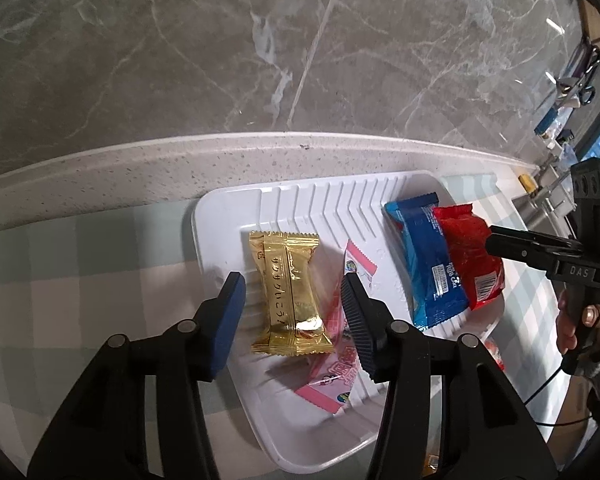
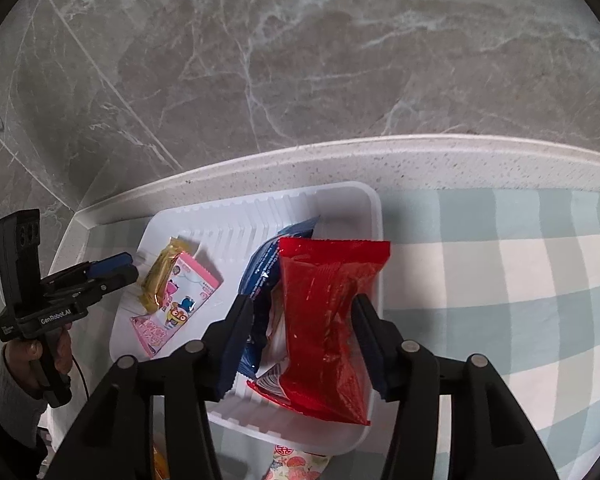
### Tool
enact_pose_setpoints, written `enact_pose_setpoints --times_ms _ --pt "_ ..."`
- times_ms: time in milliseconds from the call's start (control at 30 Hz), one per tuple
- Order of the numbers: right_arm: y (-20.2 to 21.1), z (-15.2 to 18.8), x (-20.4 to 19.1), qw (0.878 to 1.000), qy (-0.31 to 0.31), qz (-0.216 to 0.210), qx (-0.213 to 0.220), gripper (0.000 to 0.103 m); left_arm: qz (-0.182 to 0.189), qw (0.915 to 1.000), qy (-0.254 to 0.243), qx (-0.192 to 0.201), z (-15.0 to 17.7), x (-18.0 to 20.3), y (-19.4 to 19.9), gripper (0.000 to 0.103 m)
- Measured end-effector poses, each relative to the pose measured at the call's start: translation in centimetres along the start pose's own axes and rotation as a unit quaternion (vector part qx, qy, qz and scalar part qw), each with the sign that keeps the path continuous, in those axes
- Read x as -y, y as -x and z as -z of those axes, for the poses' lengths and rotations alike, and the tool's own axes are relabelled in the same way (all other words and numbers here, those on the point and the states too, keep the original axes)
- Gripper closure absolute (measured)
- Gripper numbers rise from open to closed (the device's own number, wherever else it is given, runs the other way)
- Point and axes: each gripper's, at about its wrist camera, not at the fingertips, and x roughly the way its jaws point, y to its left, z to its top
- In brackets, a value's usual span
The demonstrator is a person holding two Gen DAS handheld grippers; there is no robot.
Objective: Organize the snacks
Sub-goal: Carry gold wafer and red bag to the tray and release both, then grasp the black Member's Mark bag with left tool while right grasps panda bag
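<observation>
A white ribbed tray (image 1: 300, 196) (image 2: 236, 216) lies on the checked cloth. In it a gold packet (image 1: 290, 292) (image 2: 158, 276) lies on a pink packet (image 1: 332, 384) (image 2: 180, 308). A blue packet (image 1: 424, 256) (image 2: 262, 276) and a red packet (image 1: 470, 256) (image 2: 328, 320) lie at the tray's right end, the red one on the blue. My left gripper (image 1: 294, 284) is open, its fingers either side of the gold packet. My right gripper (image 2: 302, 308) is open around the red packet; it also shows in the left wrist view (image 1: 496, 240).
A speckled white counter rim (image 1: 260, 156) and a grey marble wall (image 1: 260, 40) stand behind the tray. Scissors and small items (image 1: 572, 92) lie far right. Another patterned packet (image 2: 296, 460) pokes out under the tray's near edge. Checked cloth (image 2: 500, 280) extends right.
</observation>
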Motion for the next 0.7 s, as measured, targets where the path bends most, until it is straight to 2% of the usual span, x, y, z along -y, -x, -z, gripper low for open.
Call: enact_pose_setpoints --times_ms 367,700 --pt "3.5 1.5 -1.8 1.000 0.019 -0.003 0.018 0.046 0.011 0.9999 0.012 0.000 1.9 0.7 4.1 0.055" --pt "6.0 7.1 -3.9 0.999 0.052 -0.009 0.005 0.045 0.016 0.9994 0.031 -0.005 6.1 1.4 7.9 0.055"
